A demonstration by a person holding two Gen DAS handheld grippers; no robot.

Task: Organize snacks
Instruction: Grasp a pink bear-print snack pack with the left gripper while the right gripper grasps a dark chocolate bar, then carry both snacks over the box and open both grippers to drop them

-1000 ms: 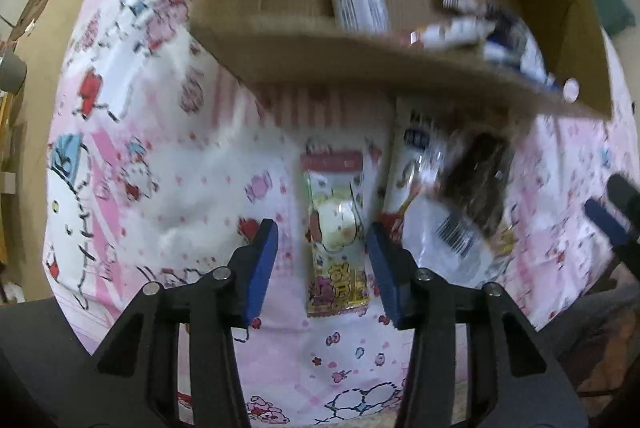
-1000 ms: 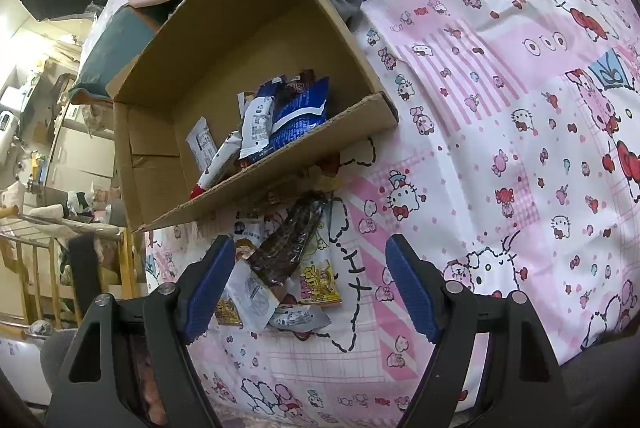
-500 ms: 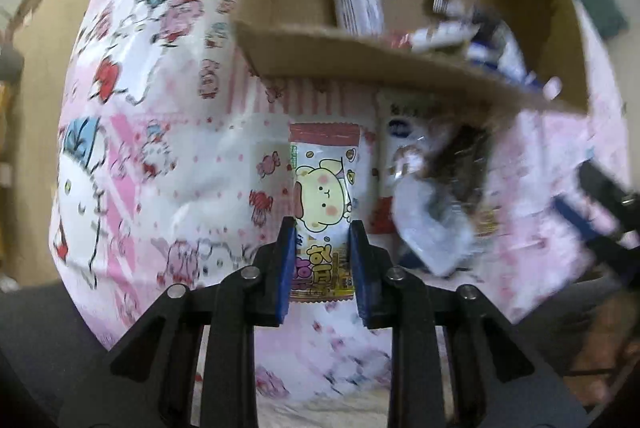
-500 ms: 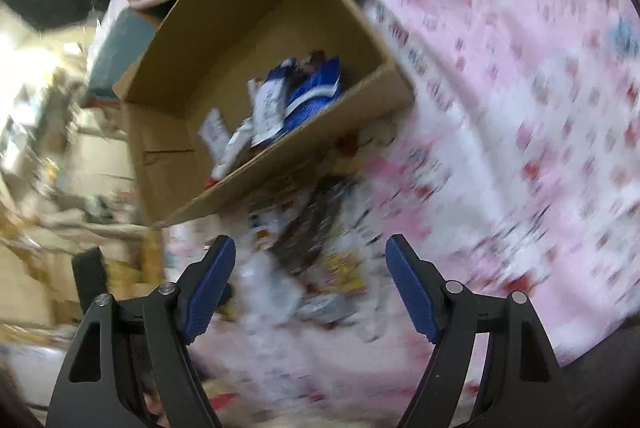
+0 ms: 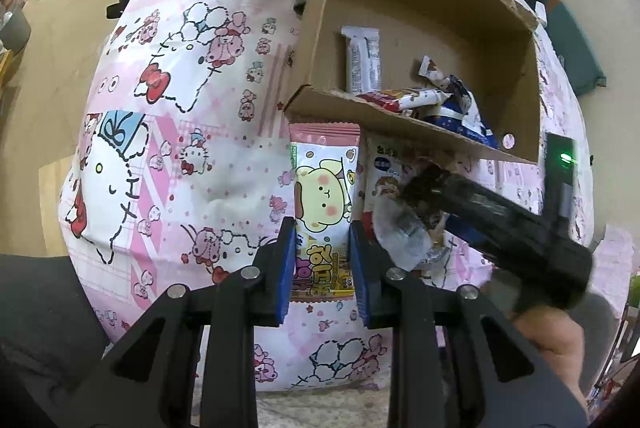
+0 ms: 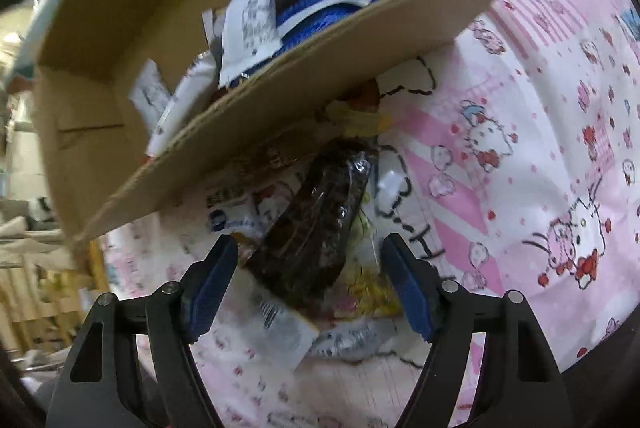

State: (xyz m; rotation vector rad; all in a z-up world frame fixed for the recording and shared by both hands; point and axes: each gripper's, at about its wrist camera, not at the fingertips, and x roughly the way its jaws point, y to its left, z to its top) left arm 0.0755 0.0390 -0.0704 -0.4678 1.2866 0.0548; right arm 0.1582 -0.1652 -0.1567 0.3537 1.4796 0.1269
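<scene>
L gripper clamped on puppy snack packet, just in front of cardboard box w/ other snacks inside. R gripper jaws wide but closing, dark packet between, not gripped. My next: lift puppy packet over box wall, drop in.

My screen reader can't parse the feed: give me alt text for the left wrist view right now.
The left gripper is shut on a pink puppy-print snack packet above a pink cartoon bedsheet. Behind it, an open cardboard box holds several wrapped snacks; the right gripper reaches into the loose snack pile beside the box.
</scene>
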